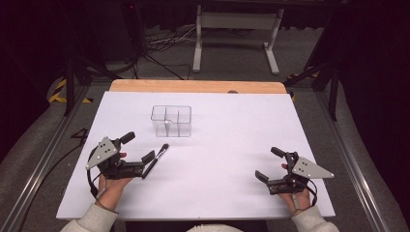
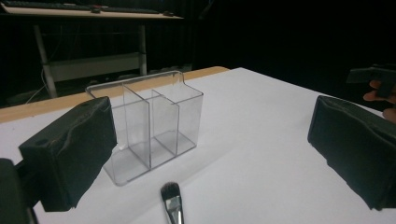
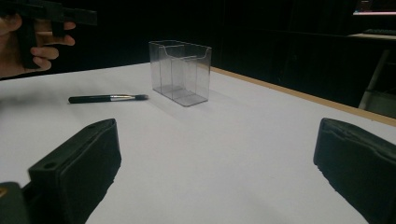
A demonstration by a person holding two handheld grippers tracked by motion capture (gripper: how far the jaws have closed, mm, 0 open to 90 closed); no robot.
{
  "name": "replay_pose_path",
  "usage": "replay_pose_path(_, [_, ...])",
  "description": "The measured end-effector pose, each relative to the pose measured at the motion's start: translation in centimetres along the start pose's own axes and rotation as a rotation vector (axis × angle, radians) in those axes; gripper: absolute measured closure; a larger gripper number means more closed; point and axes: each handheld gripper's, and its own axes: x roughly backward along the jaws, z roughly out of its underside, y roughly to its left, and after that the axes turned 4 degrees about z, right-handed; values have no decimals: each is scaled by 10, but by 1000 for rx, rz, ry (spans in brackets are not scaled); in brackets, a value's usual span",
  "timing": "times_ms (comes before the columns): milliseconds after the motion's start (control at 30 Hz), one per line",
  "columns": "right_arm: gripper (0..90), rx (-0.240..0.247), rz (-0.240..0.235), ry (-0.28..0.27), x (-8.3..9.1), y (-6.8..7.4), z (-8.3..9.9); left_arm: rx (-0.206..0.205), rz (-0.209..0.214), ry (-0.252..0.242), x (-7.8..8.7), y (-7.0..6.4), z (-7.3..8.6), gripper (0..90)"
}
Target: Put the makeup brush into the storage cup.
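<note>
Little is done, by appearance. The slim black-handled brush (image 1: pixel 158 158) lies flat on the white table (image 1: pixel 227 164), at 7 o'clock of the empty clear plastic three-compartment organiser (image 1: pixel 171 121). Left gripper (image 1: pixel 138 148) gapes wide over the brush; right gripper (image 1: pixel 269 164) idles wide at 4 o'clock. Grasp and placement remain.

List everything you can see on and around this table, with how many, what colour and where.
Organizer: one, clear plastic, with compartments, empty, back-centre of the sheet.
Brush: one, black handle, dark bristles, lying flat near the left gripper.
Sheet: one, white, covering the table.
Table edge: one, wooden, far side.
Stand: one, white metal, on the floor beyond.
Left gripper: one, black, jaws open, front left.
Right gripper: one, black, jaws open, front right.
</note>
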Motion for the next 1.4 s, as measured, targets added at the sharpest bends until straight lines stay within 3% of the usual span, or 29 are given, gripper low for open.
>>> replay_pose_path(133, [31,9,0,-7,2,1,-3,-13,-4,77,-7,1,-8,34])
replay_pose_path(233, [87,-23,-39,14,4,0,-6,-21,-13,180,-16,2,-13,42])
replay_pose_path(267, [90,-12,-38,11,5,0,-7,-21,-13,180,-16,2,-13,43])
replay_pose_path(300, [90,-4,-32,8,6,1,-8,-27,-20,232,-20,2,-16,41])
replay_pose_path(500, [77,-7,-21,4,7,0,-9,-9,-35,392,-32,4,-24,41])
replay_pose_path(533, [77,-7,-21,4,7,0,-9,-9,-35,392,-32,4,-24,46])
replay_pose_path(600, [76,-12,-18,4,8,-1,-9,-14,-64,467,-38,4,-27,48])
replay_pose_path(633, [75,-11,-16,2,8,-2,-9,-14,-64,467,-38,4,-27,58])
replay_pose_path(667, [75,-15,-14,2,8,-2,-9,-3,-52,529,-42,5,-29,63])
replay_pose_path(700, [75,-17,-16,2,8,-2,-8,-8,-53,551,-44,6,-31,63])
replay_pose_path(833, [77,-22,-18,5,8,-2,-8,-14,-71,600,-49,6,-35,65])
replay_pose_path(1100, [77,-32,-22,9,7,-3,-7,34,-98,724,-62,9,-40,110])
replay_pose_path(1400, [78,-38,-27,13,7,-3,-7,63,-70,826,-72,15,-46,121])
